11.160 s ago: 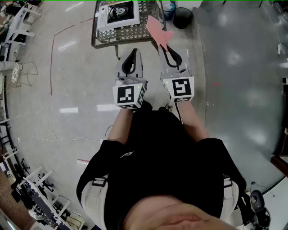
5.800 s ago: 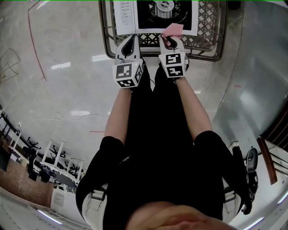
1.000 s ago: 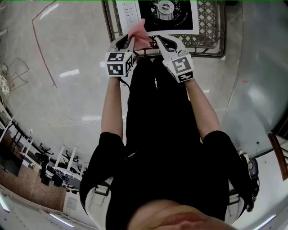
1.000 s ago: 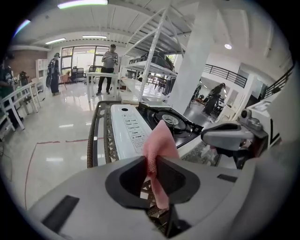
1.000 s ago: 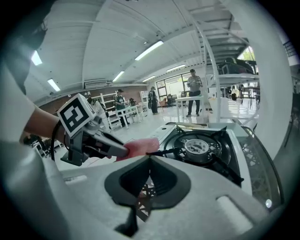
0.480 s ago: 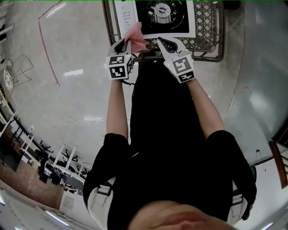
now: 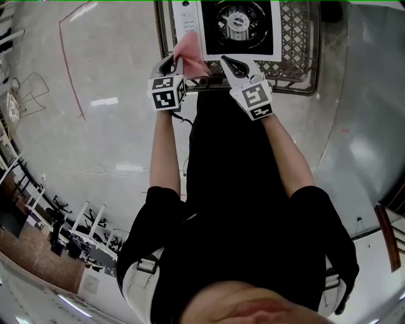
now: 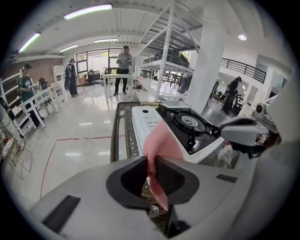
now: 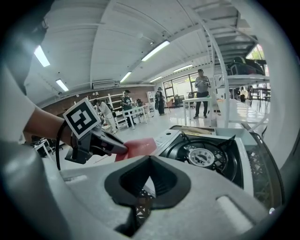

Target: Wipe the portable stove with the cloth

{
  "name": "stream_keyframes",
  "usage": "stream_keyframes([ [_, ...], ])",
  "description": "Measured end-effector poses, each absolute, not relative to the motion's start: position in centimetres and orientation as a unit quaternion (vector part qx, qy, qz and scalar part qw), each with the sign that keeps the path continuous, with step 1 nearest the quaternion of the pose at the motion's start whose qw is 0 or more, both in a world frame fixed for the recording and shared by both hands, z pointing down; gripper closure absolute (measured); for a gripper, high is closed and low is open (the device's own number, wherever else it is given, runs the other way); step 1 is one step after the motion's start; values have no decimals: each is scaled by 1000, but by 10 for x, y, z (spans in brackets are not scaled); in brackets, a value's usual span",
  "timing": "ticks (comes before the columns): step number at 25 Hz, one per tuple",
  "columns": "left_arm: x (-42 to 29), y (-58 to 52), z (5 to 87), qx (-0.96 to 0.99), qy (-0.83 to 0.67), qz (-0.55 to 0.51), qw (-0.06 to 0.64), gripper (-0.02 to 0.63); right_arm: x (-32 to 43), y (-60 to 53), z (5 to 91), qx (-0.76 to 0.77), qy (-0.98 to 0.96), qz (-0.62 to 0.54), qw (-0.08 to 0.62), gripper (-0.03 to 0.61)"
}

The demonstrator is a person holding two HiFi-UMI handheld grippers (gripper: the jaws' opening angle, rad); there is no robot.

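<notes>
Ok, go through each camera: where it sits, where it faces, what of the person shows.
Head view: on the head, facing steeply down; shows torso, arms, left gripper, right gripper.
Left gripper view: rides that gripper, looks along jaws shut on the cloth toward the stove; only the right gripper shows.
Right gripper view: rides that gripper, over empty shut jaws; a forearm shows at left.
All three share stove and cloth.

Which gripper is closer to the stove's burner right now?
Right. The right gripper is at the stove's front edge, facing the burner; the left gripper, holding the cloth, is by the front-left corner.
</notes>
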State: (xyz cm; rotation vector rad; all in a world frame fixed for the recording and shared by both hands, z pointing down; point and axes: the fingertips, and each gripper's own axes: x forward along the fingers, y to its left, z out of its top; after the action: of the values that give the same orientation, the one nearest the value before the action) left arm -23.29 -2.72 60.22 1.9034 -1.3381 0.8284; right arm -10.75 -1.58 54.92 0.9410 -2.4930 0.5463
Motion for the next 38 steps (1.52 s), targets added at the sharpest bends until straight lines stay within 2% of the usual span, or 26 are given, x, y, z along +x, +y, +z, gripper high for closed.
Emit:
stream_keyframes([
  [38, -231, -162, 621, 775, -441, 325, 316, 568, -123, -105, 558, 395, -857, 222, 247, 575],
])
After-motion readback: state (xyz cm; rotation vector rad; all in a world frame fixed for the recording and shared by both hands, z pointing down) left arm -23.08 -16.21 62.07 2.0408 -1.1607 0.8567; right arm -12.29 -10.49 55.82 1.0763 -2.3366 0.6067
